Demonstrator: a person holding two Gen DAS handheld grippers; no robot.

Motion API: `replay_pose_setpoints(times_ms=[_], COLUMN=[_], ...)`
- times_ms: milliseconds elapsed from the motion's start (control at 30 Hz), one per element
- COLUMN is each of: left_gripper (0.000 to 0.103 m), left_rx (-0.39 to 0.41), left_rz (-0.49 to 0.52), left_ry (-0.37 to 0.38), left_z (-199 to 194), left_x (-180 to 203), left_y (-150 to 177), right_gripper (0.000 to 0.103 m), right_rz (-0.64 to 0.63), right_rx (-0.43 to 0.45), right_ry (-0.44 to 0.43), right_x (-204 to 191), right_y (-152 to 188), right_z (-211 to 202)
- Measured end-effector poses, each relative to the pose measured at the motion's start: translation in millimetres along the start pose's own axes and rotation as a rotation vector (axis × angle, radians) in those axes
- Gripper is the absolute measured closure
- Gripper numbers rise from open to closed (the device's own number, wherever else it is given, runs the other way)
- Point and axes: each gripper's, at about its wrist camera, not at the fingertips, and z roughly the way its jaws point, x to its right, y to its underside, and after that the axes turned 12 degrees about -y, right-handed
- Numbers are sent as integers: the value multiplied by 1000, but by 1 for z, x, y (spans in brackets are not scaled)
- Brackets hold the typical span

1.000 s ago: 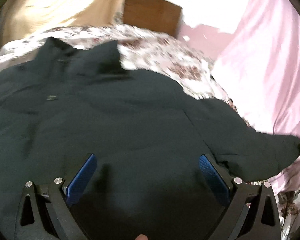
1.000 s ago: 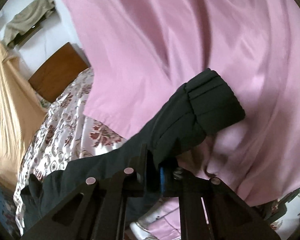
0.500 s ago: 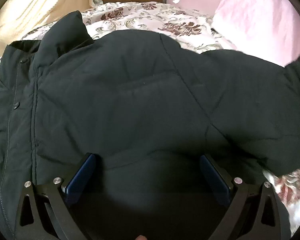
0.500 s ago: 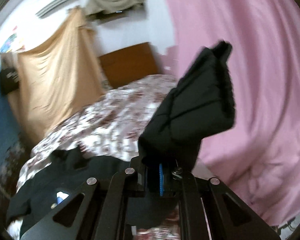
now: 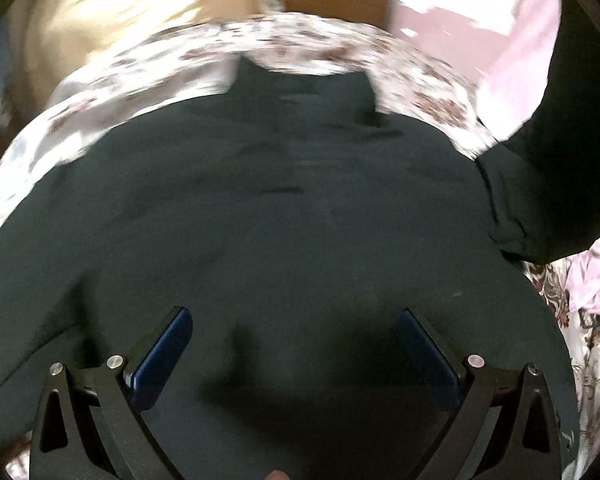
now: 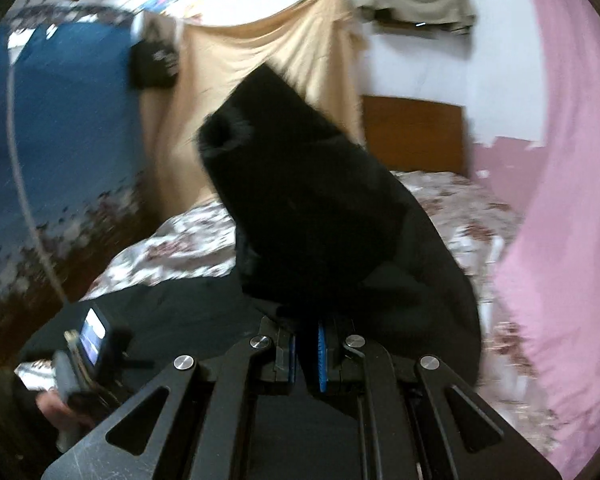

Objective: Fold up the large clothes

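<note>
A large dark green padded jacket (image 5: 284,208) lies spread on a floral bed cover (image 5: 172,64), collar at the far side. My left gripper (image 5: 296,332) is open and hovers low over the jacket's lower body, blue pads on either side. My right gripper (image 6: 311,344) is shut on the jacket's right sleeve (image 6: 300,200) and holds it lifted, the cuff pointing up and left. The raised sleeve also shows at the right edge of the left wrist view (image 5: 556,168).
A wooden headboard (image 6: 412,136) stands at the far end of the bed. A pink curtain (image 6: 560,200) hangs on the right, a tan sheet (image 6: 268,80) at the back, a blue cloth (image 6: 60,120) on the left. The left hand-held gripper (image 6: 88,352) shows at lower left.
My right gripper has swung the sleeve up and leftward over the jacket. My left gripper has shifted and now faces the collar.
</note>
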Motion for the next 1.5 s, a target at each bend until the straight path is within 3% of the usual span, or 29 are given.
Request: replay_pose_setpoints(times_ms=[133, 300, 467, 600, 700, 767, 867, 933, 1033, 1133, 1267, 1500], left_gripper=[0, 0, 0, 0, 0, 0, 0, 0, 0, 0, 0, 0], left_rx=[-1, 30, 70, 111, 118, 105, 87, 95, 113, 110, 96, 138], left_rz=[-105, -278, -343, -326, -331, -333, -282, -226, -103, -45, -26, -41], left_ry=[-6, 93, 197, 180, 136, 97, -7, -78, -218, -286, -316, -319], left_z=[-17, -21, -19, -18, -12, -6, 6, 13, 23, 31, 41, 47], left_x=[-71, -136, -154, -147, -139, -129, -106, -92, -69, -59, -58, -55], left_y=[24, 53, 63, 51, 39, 35, 32, 34, 39, 40, 44, 54], right_gripper=[96, 96, 95, 91, 71, 46, 38, 38, 38, 38, 38, 37], right_rz=[-5, -25, -44, -46, -19, -8, -11, 14, 102, 238, 345, 272], right_rx=[-101, -254, -404, -459, -482, -462, -416, -406, -408, -407, -427, -417], right_ry=[-87, -143, -151, -200, -270, -304, -250, -182, 23, 143, 152, 187], right_x=[-51, -105, -137, -139, -122, -107, -65, -33, 34, 94, 125, 112], right_y=[23, 72, 126, 143, 144, 142, 132, 130, 132, 145, 179, 201], right_z=[55, 117, 163, 169, 159, 135, 114, 110, 108, 113, 123, 133])
